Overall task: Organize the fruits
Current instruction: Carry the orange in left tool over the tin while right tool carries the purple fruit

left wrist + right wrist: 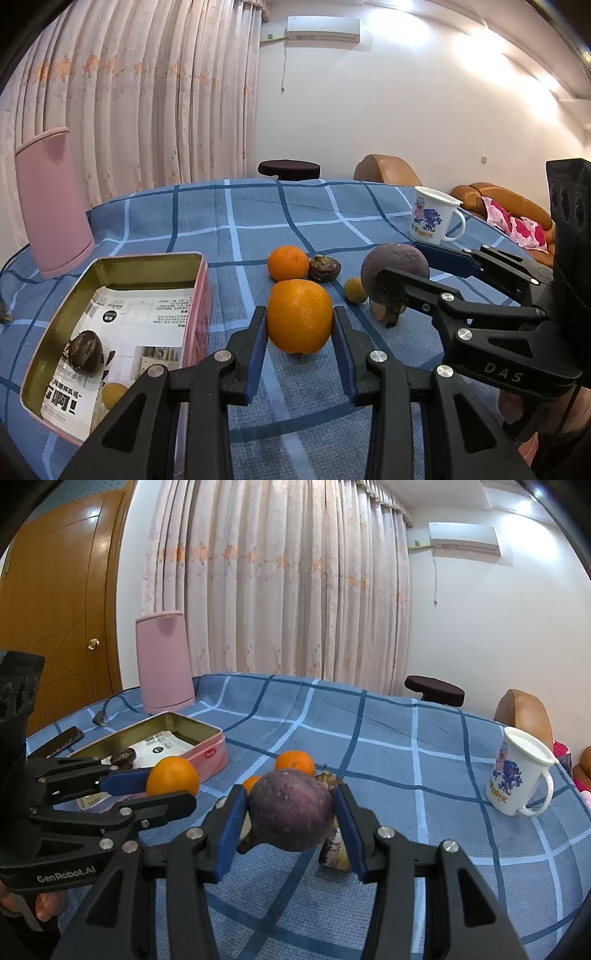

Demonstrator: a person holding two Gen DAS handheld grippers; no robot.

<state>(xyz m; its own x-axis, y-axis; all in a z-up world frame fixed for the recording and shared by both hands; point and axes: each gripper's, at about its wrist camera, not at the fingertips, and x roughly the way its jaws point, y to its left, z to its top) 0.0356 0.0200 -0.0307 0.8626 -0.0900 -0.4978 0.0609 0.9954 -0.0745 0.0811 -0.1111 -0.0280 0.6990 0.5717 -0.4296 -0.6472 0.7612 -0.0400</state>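
Observation:
My left gripper (299,332) is shut on a large orange (299,315) and holds it just above the blue checked cloth, right of the open pink tin (201,295). The tin holds a dark fruit (85,352), a small yellow fruit (113,394) and printed paper. My right gripper (291,819) is shut on a purple round fruit (291,808), also lifted; it shows in the left wrist view (394,272). On the cloth lie a second orange (287,263), a dark brown fruit (324,268) and small yellow fruits (355,290).
A white printed mug (430,219) stands at the far right of the table. A pink cylinder (55,206) stands behind the tin at the far left. A dark phone (61,740) and a cable lie left of the tin. Sofa and stool stand beyond the table.

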